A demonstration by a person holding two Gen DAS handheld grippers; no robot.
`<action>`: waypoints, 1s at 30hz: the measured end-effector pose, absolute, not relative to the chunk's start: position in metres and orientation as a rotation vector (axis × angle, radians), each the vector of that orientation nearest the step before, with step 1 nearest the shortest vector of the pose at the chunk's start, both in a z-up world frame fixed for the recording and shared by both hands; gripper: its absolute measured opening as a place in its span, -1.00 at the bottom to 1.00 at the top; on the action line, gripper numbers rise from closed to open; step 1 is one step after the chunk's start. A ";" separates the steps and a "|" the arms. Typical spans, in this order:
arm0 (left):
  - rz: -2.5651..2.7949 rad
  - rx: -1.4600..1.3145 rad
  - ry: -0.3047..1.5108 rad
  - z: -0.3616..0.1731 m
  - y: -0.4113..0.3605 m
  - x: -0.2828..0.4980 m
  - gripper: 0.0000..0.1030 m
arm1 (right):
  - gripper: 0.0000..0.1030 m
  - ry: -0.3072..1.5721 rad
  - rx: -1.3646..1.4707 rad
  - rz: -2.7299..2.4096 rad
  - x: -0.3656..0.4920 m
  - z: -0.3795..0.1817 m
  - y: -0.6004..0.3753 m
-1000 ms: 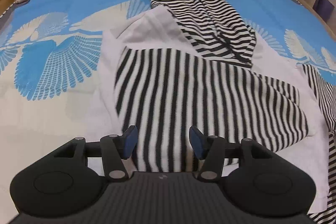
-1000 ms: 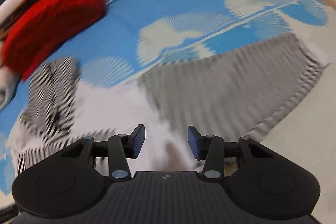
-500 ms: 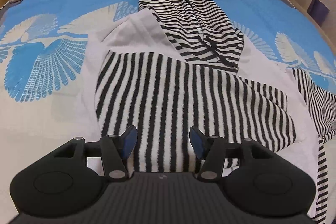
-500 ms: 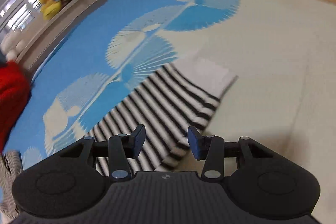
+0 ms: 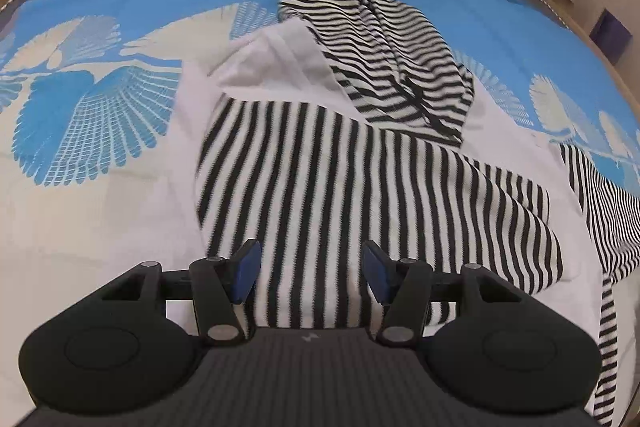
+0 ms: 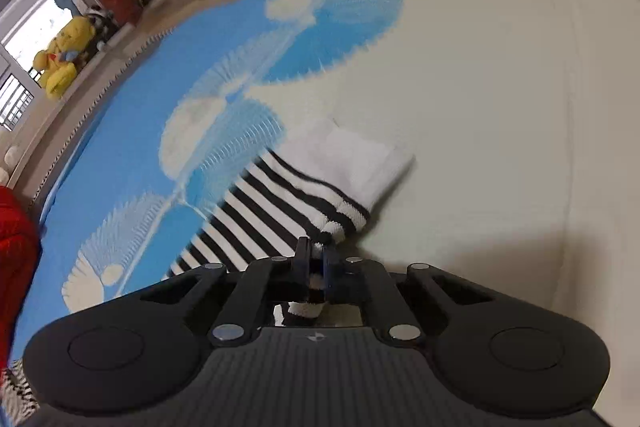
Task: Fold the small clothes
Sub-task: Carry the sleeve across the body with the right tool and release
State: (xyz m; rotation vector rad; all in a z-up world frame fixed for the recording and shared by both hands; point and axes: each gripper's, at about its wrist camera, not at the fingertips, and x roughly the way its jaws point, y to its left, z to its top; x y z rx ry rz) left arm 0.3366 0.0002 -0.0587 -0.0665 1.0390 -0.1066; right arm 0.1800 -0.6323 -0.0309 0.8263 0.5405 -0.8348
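Right tool (image 6: 316,259) newly clamped, striped sleeve (image 6: 296,203) pinched

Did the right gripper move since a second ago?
Yes. The right gripper swung away from the red blanket to the striped sleeve, fingers now shut on it.

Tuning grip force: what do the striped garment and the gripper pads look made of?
Striped garment: soft knit, probably cotton jersey; fine ribbed texture, matte, drapes in folds, with a plain white cuff. Pads: blue, smooth and matte, likely rubber or soft plastic on black hard-plastic fingers; not certain from looks alone.
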 end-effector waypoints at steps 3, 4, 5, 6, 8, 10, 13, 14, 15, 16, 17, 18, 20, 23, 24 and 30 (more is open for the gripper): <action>-0.085 -0.098 1.035 -0.055 0.013 0.338 0.18 | -0.91 0.467 0.594 -0.789 0.203 0.012 -0.589; -0.079 -0.109 1.033 -0.053 0.018 0.339 0.18 | -0.91 0.434 0.525 -0.749 0.210 0.027 -0.570; -0.067 -0.126 1.029 -0.050 0.024 0.341 0.18 | -0.91 0.407 0.465 -0.702 0.216 0.041 -0.549; -0.053 -0.144 1.021 -0.048 0.031 0.342 0.18 | -0.91 0.374 0.397 -0.626 0.223 0.058 -0.519; -0.015 -0.181 1.001 -0.041 0.047 0.344 0.18 | -0.91 0.338 0.334 -0.459 0.231 0.082 -0.463; 0.020 -0.216 0.990 -0.036 0.063 0.344 0.18 | -0.91 0.324 0.309 -0.277 0.237 0.100 -0.404; 0.040 -0.255 0.984 -0.031 0.077 0.342 0.18 | -0.86 0.428 0.370 0.100 0.249 0.111 -0.315; 0.038 -0.259 0.983 -0.030 0.080 0.342 0.18 | -0.85 0.522 0.402 0.243 0.256 0.108 -0.291; 0.033 -0.258 0.981 -0.029 0.081 0.341 0.18 | -0.86 0.618 0.436 0.343 0.261 0.103 -0.268; 0.029 -0.255 0.980 -0.028 0.081 0.341 0.18 | -0.86 0.682 0.469 0.379 0.261 0.097 -0.252; 0.025 -0.254 0.980 -0.029 0.081 0.341 0.18 | -0.84 0.716 0.498 0.377 0.260 0.093 -0.243; 0.023 -0.258 0.981 -0.029 0.082 0.340 0.18 | -0.81 0.743 0.531 0.358 0.259 0.088 -0.239; 0.018 -0.278 0.991 -0.031 0.084 0.339 0.17 | -0.78 0.780 0.611 0.286 0.255 0.080 -0.245; -0.013 -0.305 1.015 -0.039 0.081 0.337 -0.06 | -0.73 0.803 0.650 0.185 0.254 0.063 -0.261; -0.037 -0.314 1.027 -0.043 0.078 0.338 -0.29 | -0.72 0.814 0.634 0.141 0.253 0.055 -0.263; -0.173 -0.326 1.048 -0.055 0.041 0.340 -0.47 | -0.64 0.985 0.696 -0.015 0.257 0.018 -0.275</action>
